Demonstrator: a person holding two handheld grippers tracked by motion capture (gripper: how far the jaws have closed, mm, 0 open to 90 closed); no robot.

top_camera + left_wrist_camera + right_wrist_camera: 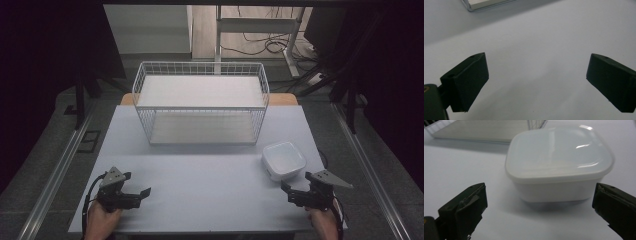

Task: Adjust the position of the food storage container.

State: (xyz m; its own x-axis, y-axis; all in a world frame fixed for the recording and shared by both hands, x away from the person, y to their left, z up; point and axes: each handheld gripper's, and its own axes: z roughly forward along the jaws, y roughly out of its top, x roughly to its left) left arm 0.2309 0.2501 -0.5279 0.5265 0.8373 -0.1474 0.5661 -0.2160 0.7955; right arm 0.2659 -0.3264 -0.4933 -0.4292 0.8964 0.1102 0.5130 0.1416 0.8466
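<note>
High view, both tools gaping wide, left tool (134, 191) over bare table (200, 180), right tool (291, 192) near lidded container (283, 159)

The left tongs (142, 192) sit low at the near left of the desk (210, 170), held in the person's left hand (102, 217), jaws spread wide and holding nothing. The right tongs (286, 189) sit at the near right, gripped by the right hand (322, 220), jaws likewise wide apart and empty. Both point forward, cables trailing back past the wrists.
</note>
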